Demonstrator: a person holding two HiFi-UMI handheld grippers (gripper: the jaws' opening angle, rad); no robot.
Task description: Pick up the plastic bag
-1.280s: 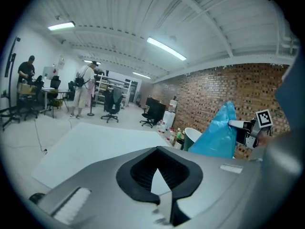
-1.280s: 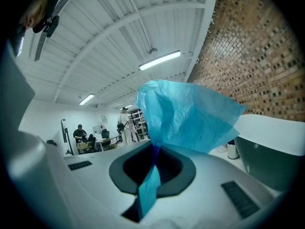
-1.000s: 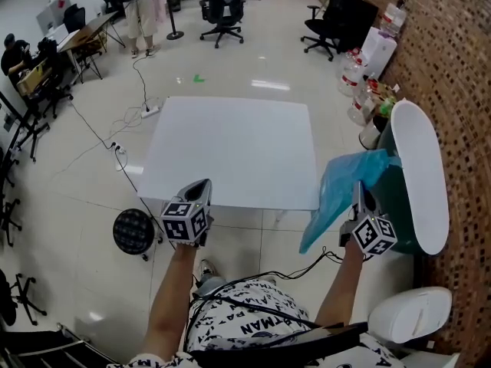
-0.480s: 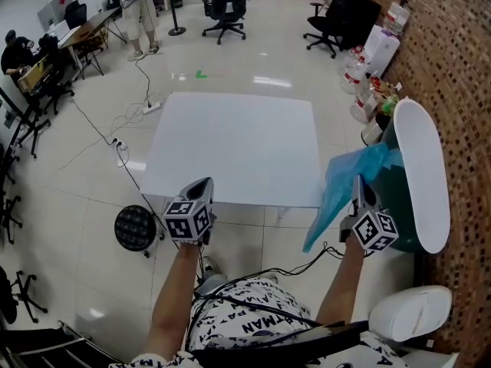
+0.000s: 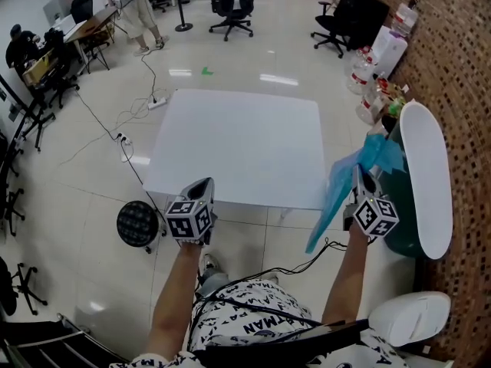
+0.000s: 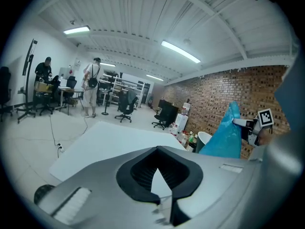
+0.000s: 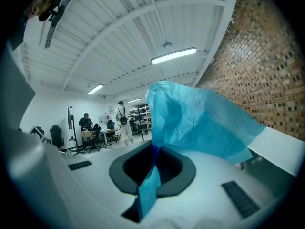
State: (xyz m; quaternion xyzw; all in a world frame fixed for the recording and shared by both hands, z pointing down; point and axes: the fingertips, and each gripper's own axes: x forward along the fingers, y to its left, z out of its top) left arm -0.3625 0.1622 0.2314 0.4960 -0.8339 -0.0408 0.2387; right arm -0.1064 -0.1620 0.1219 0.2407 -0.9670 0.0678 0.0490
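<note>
Plastic bag [image 5: 341, 192], blue, is pinched in the right gripper's [image 5: 359, 173] pressed-together jaws, draping down its left side over glossy floor tiles [image 5: 77, 175] in a brick-walled workroom. A bare white table [image 5: 238, 144] lies ahead-left of that gripper. A green bin [image 5: 399, 232] with a white lid [image 5: 426, 175] stands just right. The left gripper [image 5: 205, 184], jaws together on nothing, hovers by the table's near edge.

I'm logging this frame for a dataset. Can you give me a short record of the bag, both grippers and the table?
bag: blue plastic, hanging in the air, off the table
right gripper: shut on bag, next to the green bin
left gripper: shut, empty, at the table's near edge
table: white, in front of both grippers
</note>
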